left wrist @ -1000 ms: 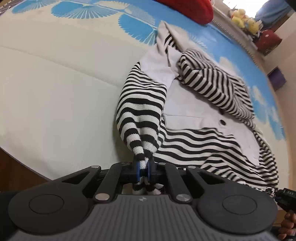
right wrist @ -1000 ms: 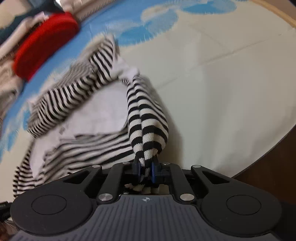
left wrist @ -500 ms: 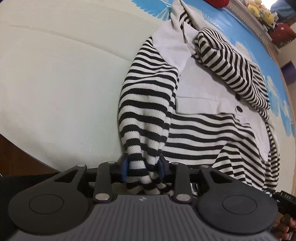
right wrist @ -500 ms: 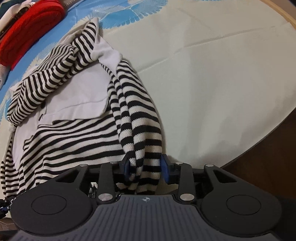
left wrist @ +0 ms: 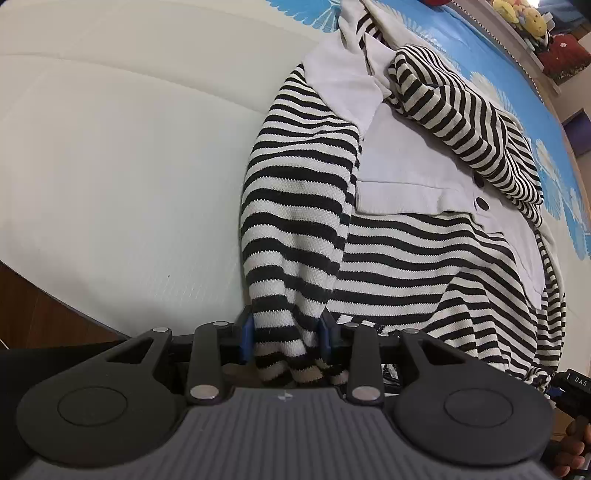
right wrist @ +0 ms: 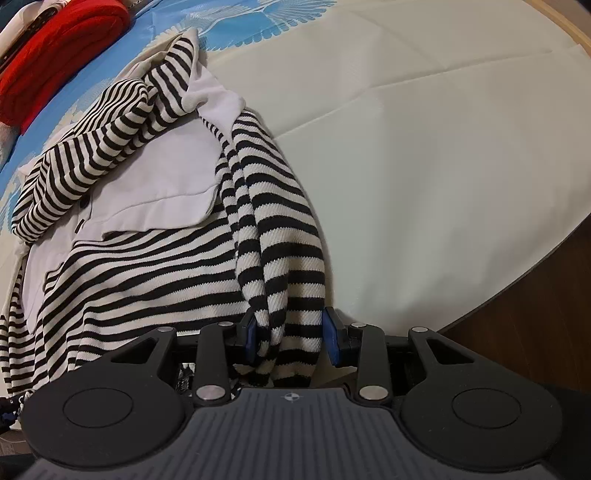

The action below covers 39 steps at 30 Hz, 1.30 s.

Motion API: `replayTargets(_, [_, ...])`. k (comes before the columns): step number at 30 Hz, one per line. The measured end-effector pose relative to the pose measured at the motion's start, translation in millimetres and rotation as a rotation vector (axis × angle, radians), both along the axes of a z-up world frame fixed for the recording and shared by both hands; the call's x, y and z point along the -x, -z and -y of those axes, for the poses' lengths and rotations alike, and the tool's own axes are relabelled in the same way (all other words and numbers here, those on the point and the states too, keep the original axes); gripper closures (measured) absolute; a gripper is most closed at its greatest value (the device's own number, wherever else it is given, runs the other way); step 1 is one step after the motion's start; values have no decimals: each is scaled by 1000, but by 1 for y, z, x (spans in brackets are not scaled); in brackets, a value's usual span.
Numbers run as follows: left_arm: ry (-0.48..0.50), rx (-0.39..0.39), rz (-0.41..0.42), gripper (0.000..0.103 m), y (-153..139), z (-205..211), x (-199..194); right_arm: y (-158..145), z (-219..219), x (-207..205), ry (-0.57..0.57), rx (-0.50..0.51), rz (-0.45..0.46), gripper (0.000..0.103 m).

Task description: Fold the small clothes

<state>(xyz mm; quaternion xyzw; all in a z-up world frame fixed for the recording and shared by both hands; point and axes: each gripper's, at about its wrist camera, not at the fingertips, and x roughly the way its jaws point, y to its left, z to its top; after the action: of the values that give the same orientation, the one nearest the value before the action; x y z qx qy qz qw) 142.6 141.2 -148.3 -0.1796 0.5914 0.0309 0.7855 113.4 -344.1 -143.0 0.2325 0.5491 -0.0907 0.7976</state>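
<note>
A black-and-white striped jacket [left wrist: 424, 251] with white front panels lies spread on the pale bed cover [left wrist: 129, 166]. One striped sleeve [left wrist: 295, 206] runs down its side. The cuff end sits between the parted blue pads of my left gripper [left wrist: 285, 339], whose jaws are opening and no longer pinch the cloth. In the right wrist view the other sleeve [right wrist: 280, 236] lies folded lengthwise along the jacket's [right wrist: 147, 266] edge. Its cuff rests loosely between the spread pads of my right gripper [right wrist: 291, 336], which is open.
A red folded garment [right wrist: 62, 48] lies at the far end on the blue patterned sheet [left wrist: 491, 55]. Plush toys [left wrist: 524, 18] sit beyond it. The bed's edge and a wooden floor [right wrist: 535, 314] are close by each gripper. A hand [left wrist: 576, 439] shows at the lower right.
Both grippers were shut on the sleeve cuffs and held them lifted. They sank toward the bed and their jaws parted, so both sleeves now lie slack on the cover.
</note>
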Motion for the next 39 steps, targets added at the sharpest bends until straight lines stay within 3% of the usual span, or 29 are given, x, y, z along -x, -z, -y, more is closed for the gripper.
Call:
replayTargets(5, [11,-8,3,65,0,2,0,1,-1,0,-13,-5,-10,63])
replayTargets(8, [27,-10,13,73,-1,3,1,0,-2,1,-25,4,-7,64])
replayTargets(10, [41,-6,29,87,-4,5,2,0,-2,0,-31,3,-2,69])
replayTargets(12, [57,-7,55,94,-8,8,4,-3,-3,1,-40,-11,17,89])
replayTargets(14, [92,-29,96,96,-18,13,7,-10,-4,1,-47,-19,53,92])
replayTargets(18, [169,-47,214,96,-55,18,11,-42,0,4,-52,-36,164,94])
replayTargets(26, [226,32,423,97,-147,-1,56,-134,27,40,-33,-173,411,95])
replayTargets(30, [250,101,438,97,-182,-12,93,-177,34,87,-51,-224,498,95])
replayTargets(33, [251,142,436,97,-191,-15,100,-194,38,109,-48,-239,515,95])
replayTargets(36, [236,152,397,97,-178,-17,76,-190,38,97,-39,-249,483,95])
replayTargets(39, [204,149,343,96,-151,-19,25,-167,34,53,-15,-236,412,95])
